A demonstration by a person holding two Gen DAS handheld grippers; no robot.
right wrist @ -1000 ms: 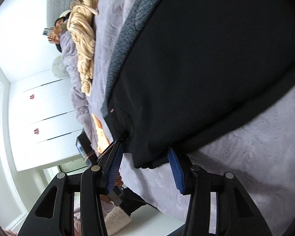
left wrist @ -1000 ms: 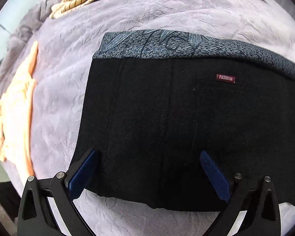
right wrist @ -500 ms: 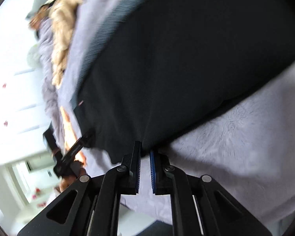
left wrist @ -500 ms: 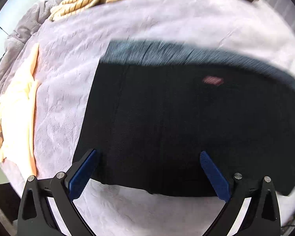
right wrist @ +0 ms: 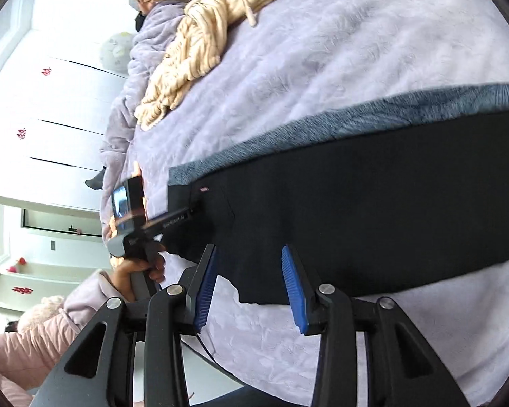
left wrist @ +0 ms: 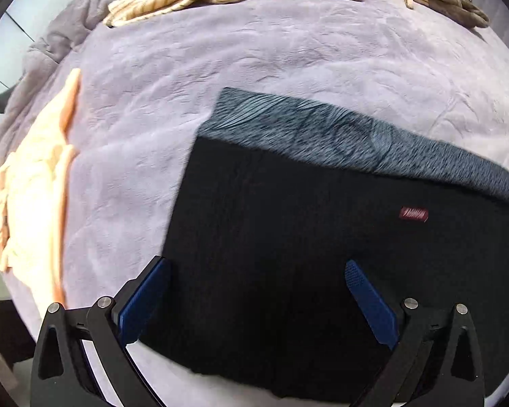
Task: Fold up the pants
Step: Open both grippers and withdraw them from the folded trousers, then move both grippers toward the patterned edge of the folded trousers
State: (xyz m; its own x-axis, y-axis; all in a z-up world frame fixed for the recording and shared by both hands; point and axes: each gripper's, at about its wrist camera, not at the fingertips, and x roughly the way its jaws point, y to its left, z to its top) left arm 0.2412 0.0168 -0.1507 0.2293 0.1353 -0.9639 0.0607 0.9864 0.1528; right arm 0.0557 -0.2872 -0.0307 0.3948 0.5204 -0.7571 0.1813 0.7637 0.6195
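Jaws wide on left gripper, straddling pants flat on bed. Right gripper: jaws pinched shut half a second back, now parted, hem let go just ahead. Fold laid, seemingly. Red label blurred; pants cut off rightward.

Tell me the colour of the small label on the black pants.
The label on the pants is dark red; the left wrist view shows it best.

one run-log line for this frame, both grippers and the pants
left gripper: open over near hem | right gripper: open at near hem | black pants: folded flat on lilac blanket, grey waistband far side
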